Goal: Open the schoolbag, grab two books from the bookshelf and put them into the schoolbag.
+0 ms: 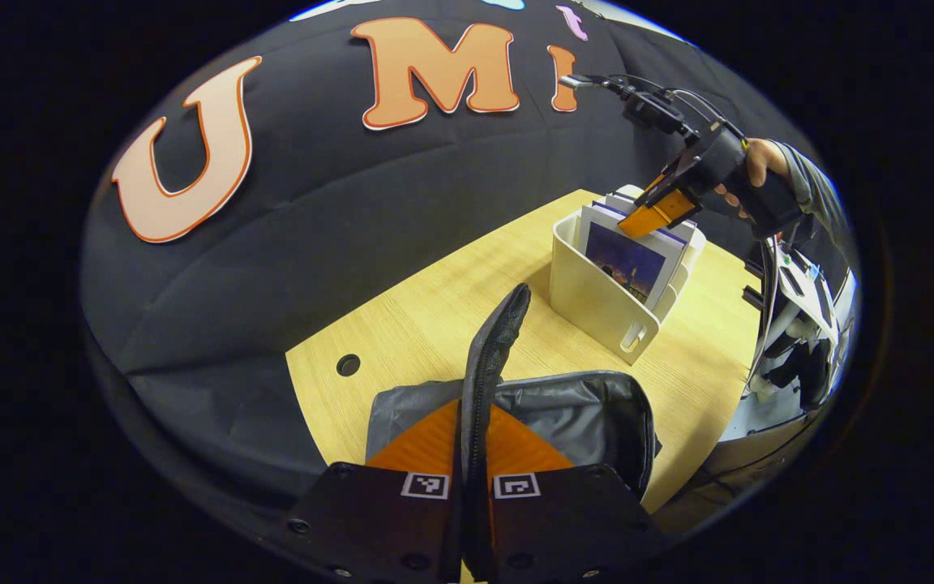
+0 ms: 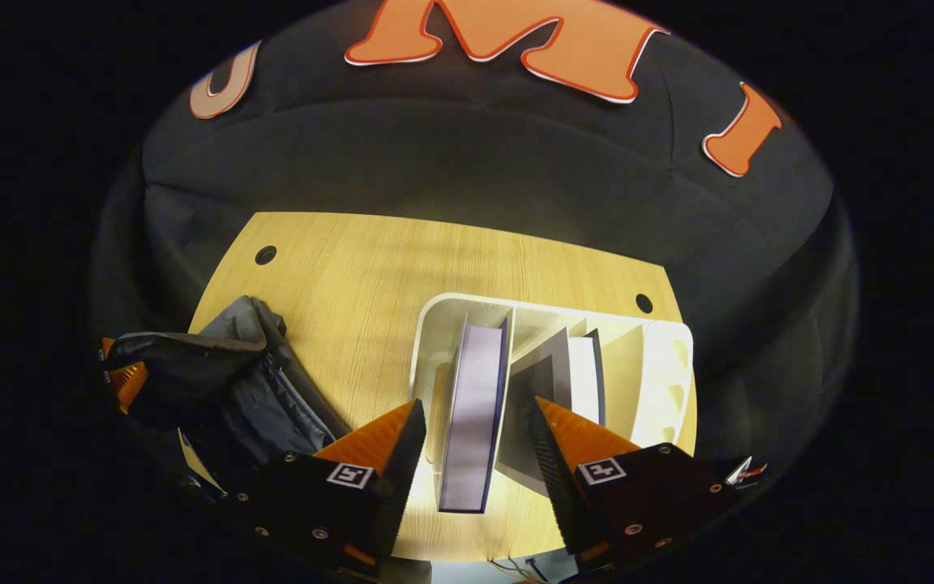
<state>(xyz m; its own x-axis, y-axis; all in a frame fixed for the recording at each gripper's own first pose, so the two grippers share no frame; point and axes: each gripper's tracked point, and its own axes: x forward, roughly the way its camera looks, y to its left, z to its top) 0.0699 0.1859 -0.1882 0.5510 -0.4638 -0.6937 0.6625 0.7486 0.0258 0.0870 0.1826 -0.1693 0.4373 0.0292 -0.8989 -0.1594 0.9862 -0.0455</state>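
Left tongs (image 1: 472,478): clamped on schoolbag flap (image 1: 493,357), lifting it, apparently to keep the schoolbag (image 1: 589,414) mouth open on the desk (image 1: 434,316). White bookshelf (image 2: 661,365): near desk's back edge, books upright. Right tongs (image 2: 475,454): spread wide, straddling the front book (image 2: 473,405), not yet pressing it; judged poised to grab.

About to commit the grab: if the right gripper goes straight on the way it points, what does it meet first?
Most likely the upright book in the white bookshelf: it stands between the open fingers of the right gripper, apparently untouched, though depth is unclear.
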